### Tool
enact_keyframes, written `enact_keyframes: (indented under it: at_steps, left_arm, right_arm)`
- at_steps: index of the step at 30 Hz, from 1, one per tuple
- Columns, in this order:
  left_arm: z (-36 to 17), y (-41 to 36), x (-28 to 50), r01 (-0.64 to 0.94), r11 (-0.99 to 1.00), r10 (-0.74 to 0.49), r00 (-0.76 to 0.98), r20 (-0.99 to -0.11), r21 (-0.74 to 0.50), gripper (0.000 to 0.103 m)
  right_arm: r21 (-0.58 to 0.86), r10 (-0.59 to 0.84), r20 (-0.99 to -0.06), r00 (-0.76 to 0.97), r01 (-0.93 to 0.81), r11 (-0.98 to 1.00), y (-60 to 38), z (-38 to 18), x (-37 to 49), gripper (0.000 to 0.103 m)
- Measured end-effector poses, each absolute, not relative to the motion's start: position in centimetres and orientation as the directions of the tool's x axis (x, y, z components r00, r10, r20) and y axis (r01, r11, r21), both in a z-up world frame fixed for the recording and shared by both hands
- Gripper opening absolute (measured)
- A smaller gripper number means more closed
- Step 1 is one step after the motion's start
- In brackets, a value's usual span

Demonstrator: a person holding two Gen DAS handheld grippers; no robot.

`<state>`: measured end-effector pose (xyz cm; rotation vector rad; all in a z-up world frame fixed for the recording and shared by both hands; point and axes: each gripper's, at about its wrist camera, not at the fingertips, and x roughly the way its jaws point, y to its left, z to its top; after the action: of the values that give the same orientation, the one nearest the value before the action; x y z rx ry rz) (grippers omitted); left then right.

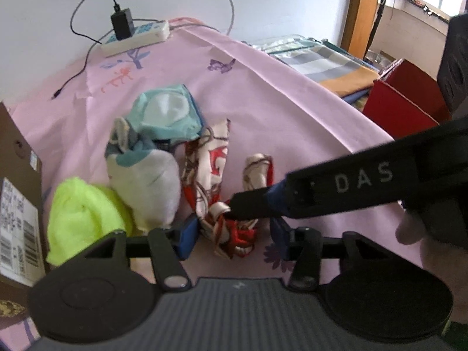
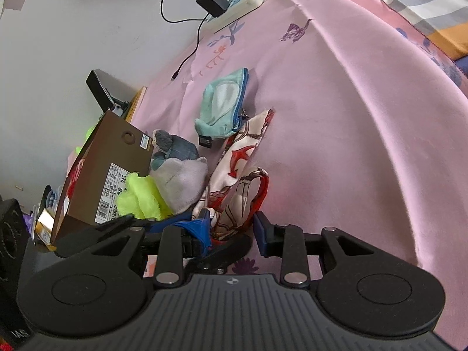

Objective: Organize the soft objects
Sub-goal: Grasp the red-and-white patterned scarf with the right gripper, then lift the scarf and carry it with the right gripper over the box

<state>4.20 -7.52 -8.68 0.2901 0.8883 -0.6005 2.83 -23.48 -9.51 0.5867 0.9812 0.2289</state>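
Observation:
A red-and-cream patterned scarf (image 1: 204,169) (image 2: 242,158) lies bunched on the pink bedsheet (image 1: 292,122). My right gripper (image 1: 234,207) (image 2: 234,223) comes in from the right and is shut on a fold of the scarf. My left gripper (image 1: 233,235) straddles the same bunch; its left pad touches the cloth and its right pad stands off, so it is open. To the left lie a grey-white plush toy (image 1: 146,181) (image 2: 181,181), a neon yellow-green cloth (image 1: 82,213) (image 2: 143,196) and a mint pouch (image 1: 166,114) (image 2: 222,102).
A brown shoe box (image 1: 17,204) (image 2: 117,161) stands at the left, against the neon cloth. A white power strip (image 1: 137,39) with a black charger and cables lies at the far edge by the wall. Folded bedding (image 1: 321,61) and a red box (image 1: 403,99) are off to the right.

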Motion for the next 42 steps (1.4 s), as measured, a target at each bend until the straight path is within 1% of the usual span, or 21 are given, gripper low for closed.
enact_keyframes:
  at_steps: [2, 4, 5, 6, 11, 17, 30, 37, 42]
  left_arm:
    - [-8.7, -7.6, 4.3, 0.600, 0.799, -0.379, 0.480, -0.791, -0.019, 0.046]
    - [-8.7, -7.7, 4.6, 0.599, 0.800, -0.389, 0.473, -0.791, -0.035, 0.039]
    - [-8.6, -7.8, 4.7, 0.601, 0.798, -0.394, 0.468, -0.791, -0.042, 0.032]
    - [-8.6, -7.9, 4.7, 0.604, 0.796, -0.397, 0.466, -0.791, -0.043, 0.029]
    - [-8.5, -8.0, 4.2, 0.617, 0.787, -0.394, 0.475, -0.787, -0.021, 0.025]
    - [-7.9, -7.4, 3.2, 0.626, 0.779, -0.411, 0.475, -0.778, -0.030, 0.024]
    - [-5.2, -4.0, -0.4, 0.659, 0.752, -0.440, 0.516, -0.735, 0.013, 0.023]
    - [-2.1, -1.0, -1.4, 0.660, 0.751, -0.468, 0.561, -0.683, 0.028, 0.021]
    - [0.5, 1.5, -1.9, 0.674, 0.738, -0.508, 0.585, -0.632, 0.030, 0.018]
  right_arm:
    - [0.572, 0.442, -0.712, 0.546, 0.084, 0.816, -23.6, -9.6, 3.0, 0.015]
    - [0.570, 0.439, -0.713, 0.546, 0.086, 0.817, -23.5, -9.6, 3.3, 0.015]
    - [0.566, 0.437, -0.715, 0.546, 0.084, 0.820, -23.5, -9.5, 3.4, 0.015]
    - [0.563, 0.436, -0.716, 0.545, 0.083, 0.822, -23.4, -9.5, 3.5, 0.015]
    - [0.571, 0.442, -0.721, 0.534, 0.096, 0.815, -23.5, -9.5, 3.6, 0.015]
    - [0.600, 0.470, -0.717, 0.515, 0.113, 0.792, -23.5, -9.2, 3.1, 0.017]
    - [0.619, 0.491, -0.688, 0.534, 0.078, 0.782, -20.8, -6.8, 0.6, 0.015]
    - [0.611, 0.480, -0.658, 0.581, 0.039, 0.791, -17.8, -3.7, 0.0, 0.015]
    - [0.626, 0.488, -0.613, 0.621, 0.005, 0.780, -15.6, -1.4, 0.2, 0.015]
